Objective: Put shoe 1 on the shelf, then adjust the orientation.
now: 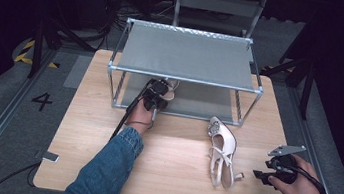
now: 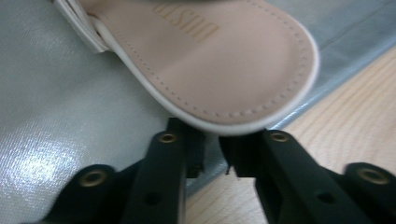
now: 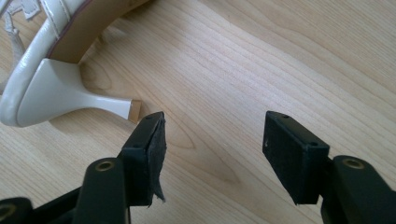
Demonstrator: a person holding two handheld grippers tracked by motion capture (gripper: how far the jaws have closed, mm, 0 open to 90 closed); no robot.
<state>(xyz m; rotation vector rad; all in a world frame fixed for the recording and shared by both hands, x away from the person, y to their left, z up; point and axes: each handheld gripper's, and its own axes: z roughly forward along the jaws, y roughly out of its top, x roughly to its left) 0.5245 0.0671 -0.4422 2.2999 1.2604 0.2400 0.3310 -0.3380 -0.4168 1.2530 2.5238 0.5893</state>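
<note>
Sitting on the table (image 1: 80,130), the shoe rack (image 1: 188,54) has one cream heel (image 2: 210,60) on its lower shelf, left gripper (image 2: 212,156) barely parted at its toe. Second heel (image 1: 223,151) lies at 9 o'clock from the right gripper (image 3: 212,140), jaws apart, empty.

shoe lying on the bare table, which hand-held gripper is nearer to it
Right. The right hand-held gripper sits open just beside the heel of the shoe; the left hand-held gripper is off at the rack.

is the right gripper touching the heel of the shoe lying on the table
Apart. In the right gripper view, the right gripper stands open over bare wood, and a thin strip of table shows between its nearer pad and the heel tip of the shoe.
</note>
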